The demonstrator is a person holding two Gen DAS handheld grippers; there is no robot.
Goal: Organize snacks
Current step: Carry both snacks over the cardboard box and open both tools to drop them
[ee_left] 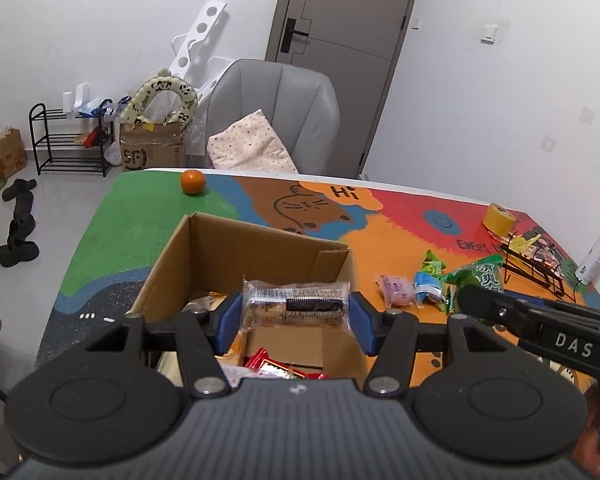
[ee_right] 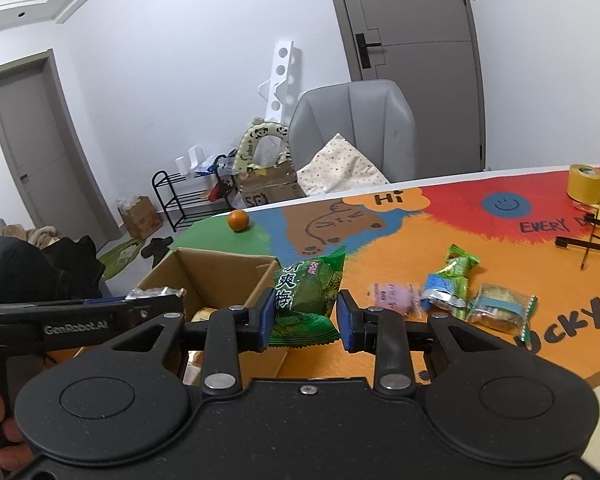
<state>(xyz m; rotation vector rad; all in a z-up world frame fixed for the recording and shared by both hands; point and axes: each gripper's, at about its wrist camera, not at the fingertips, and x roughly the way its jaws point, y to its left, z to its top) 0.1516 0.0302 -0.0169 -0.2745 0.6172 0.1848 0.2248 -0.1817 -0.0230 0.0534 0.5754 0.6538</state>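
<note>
Left gripper pinches a clear-wrapped biscuit pack across its width, held directly above the open cardboard box; likely so a release drops it straight in among the packets already at the bottom, including a red wrapper. Right gripper holds a green plum-candy packet, but its blue pads sit slightly spread around the crinkled foil; contact on the right side is unclear, so the grip looks loose. It hangs just beside the box's near right corner, apparently queued behind the left one. Unsorted snacks lie together on the bench, to the right of the box: a pink packet, a blue-and-green packet, a round biscuit in clear wrap. The box stands near the bench's front edge, within reach of both. An orange, a roll of yellow tape and a black wire rack lie apart, seemingly outside the sorting.
</note>
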